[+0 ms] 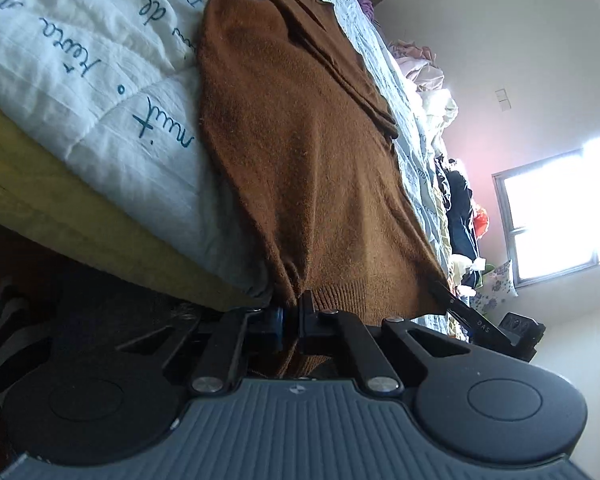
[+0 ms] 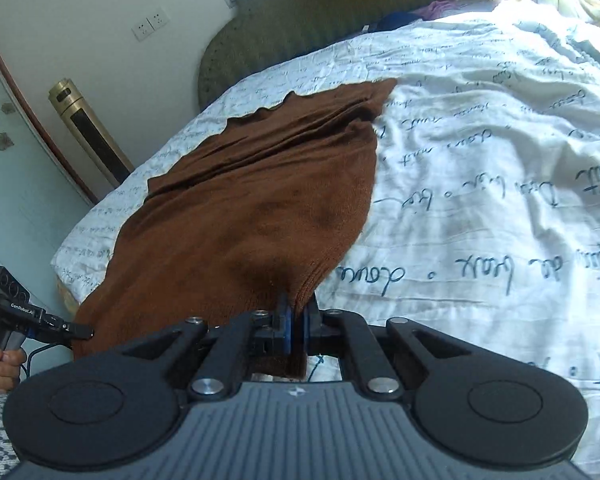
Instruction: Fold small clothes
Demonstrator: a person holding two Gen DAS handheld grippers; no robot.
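The brown knit sweater (image 2: 260, 200) is lying spread across the white quilt with blue handwriting (image 2: 480, 184), its ribbed hem hanging toward me at the near edge of the bed and its far end bunching into long folds toward the green headboard (image 2: 300, 12). I am pinching that hem at two places: my right gripper (image 2: 296, 320) is pressing its blue pads together on the hem's corner nearest the bare quilt, with a flap of knit drooping between the linkage arms below, and my left gripper (image 1: 290, 320) is clamping the hem at the opposite corner, where the cloth is gathering into small pleats just above the fingers. In the right wrist view my left hand (image 2: 0, 364) is showing at the lower left, wrapped around the other tool's handle, with its tip touching the sweater's edge. The left wrist view is tilted sideways, so the bed is running up the picture. The sweater's neck and sleeves are lying folded under or out of frame, and I cannot make them out. Beyond the quilt a pile of clothes (image 1: 456, 184) is blurring into the glare of the window (image 1: 556, 216). A gold tower fan (image 2: 88, 132) is standing beside the bed against the wall.
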